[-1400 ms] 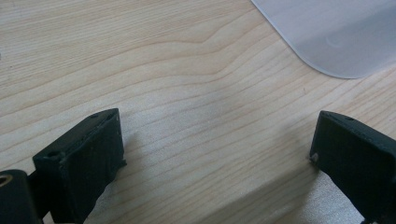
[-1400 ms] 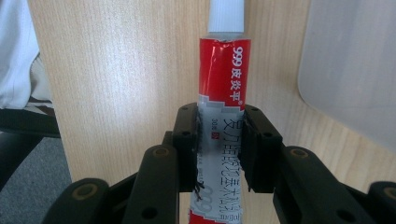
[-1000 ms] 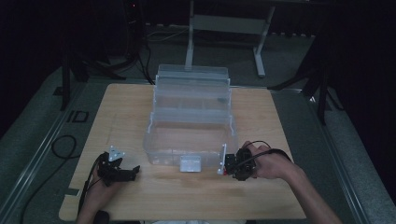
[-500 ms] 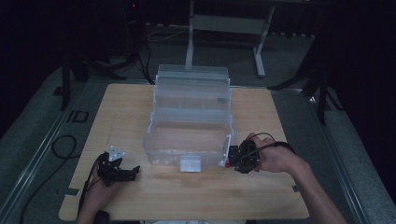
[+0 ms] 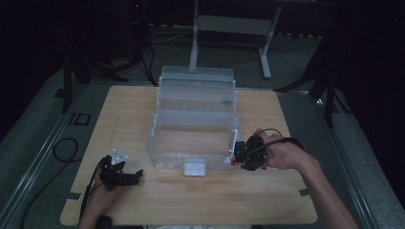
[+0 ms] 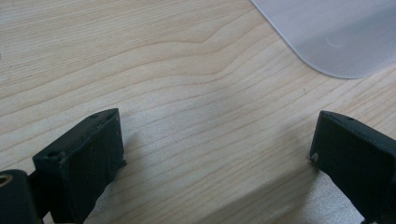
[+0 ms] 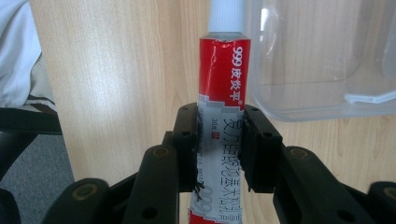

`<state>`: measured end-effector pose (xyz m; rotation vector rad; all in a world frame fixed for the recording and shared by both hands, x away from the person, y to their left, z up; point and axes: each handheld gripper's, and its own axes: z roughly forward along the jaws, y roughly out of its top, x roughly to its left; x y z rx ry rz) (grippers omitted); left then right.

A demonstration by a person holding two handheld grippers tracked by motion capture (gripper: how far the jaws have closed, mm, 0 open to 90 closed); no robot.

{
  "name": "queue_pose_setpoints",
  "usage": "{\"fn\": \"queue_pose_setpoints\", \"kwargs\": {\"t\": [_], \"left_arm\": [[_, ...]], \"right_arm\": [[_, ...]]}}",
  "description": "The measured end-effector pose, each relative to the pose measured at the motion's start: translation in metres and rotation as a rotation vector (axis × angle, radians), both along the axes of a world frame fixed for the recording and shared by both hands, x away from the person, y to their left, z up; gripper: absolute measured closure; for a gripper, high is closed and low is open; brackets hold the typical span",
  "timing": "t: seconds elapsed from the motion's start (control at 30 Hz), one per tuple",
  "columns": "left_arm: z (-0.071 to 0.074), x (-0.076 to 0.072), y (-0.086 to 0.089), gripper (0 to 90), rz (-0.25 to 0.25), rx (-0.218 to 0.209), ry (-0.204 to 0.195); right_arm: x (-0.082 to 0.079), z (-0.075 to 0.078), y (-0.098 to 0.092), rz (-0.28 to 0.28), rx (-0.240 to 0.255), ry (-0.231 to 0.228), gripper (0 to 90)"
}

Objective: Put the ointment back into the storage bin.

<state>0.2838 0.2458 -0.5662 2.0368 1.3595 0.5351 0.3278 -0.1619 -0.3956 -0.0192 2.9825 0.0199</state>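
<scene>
Your right gripper [image 7: 219, 140] is clamped on a red and white tube [image 7: 223, 88], its jaws pinching the tube's lower half, the white cap pointing away from you. In the high view the tube [image 5: 234, 160] sits at the front right corner of the clear box [image 5: 191, 143], just outside its wall and touching or nearly touching it (the exact gap is hard to tell). Your left gripper [image 5: 125, 177] rests on the table [image 5: 286, 200] left of the box, jaws wide apart and empty.

To do this step well, lift the tube clear of the rim before moving across, so the cap does not catch the wall. Keep the squeeze steady; the tube is soft and could slip or buckle. Lower it flat into the front compartment, then release.
</scene>
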Motion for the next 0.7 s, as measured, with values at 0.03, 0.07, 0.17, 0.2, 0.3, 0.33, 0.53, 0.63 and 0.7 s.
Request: {"fn": "queue_pose_setpoints", "kwargs": {"t": [0.03, 0.07, 0.17, 0.2, 0.3, 0.33, 0.53, 0.63, 0.7], "left_arm": [[0.000, 0.000, 0.000, 3.1, 0.000, 0.000, 0.000], [0.000, 0.000, 0.000, 3.1, 0.000, 0.000, 0.000], [0.000, 0.000, 0.000, 3.1, 0.000, 0.000, -0.001], [0.000, 0.000, 0.000, 3.1, 0.000, 0.000, -0.001], [0.000, 0.000, 0.000, 3.1, 0.000, 0.000, 0.000], [0.000, 0.000, 0.000, 3.1, -0.001, 0.001, -0.001], [0.000, 0.000, 0.000, 3.1, -0.001, 0.002, -0.001], [0.000, 0.000, 0.000, 3.1, -0.001, 0.002, -0.001], [0.000, 0.000, 0.000, 3.1, -0.001, 0.002, -0.001]], "right_arm": [[0.001, 0.001, 0.000, 0.001, -0.001, 0.000, 69.6], [0.001, 0.002, 0.000, -0.001, -0.001, -0.001, 69.6], [0.004, 0.005, 0.001, 0.000, -0.002, -0.002, 69.6], [0.004, 0.006, 0.001, -0.003, -0.003, -0.003, 69.6], [0.006, 0.009, 0.002, -0.007, -0.003, -0.003, 69.6], [0.008, 0.011, 0.002, -0.006, 0.001, -0.005, 69.6], [0.012, 0.016, 0.006, -0.004, 0.005, -0.013, 69.6], [0.015, 0.018, 0.009, -0.001, 0.005, -0.016, 69.6], [0.016, 0.018, 0.011, 0.000, 0.007, -0.020, 69.6]]}}
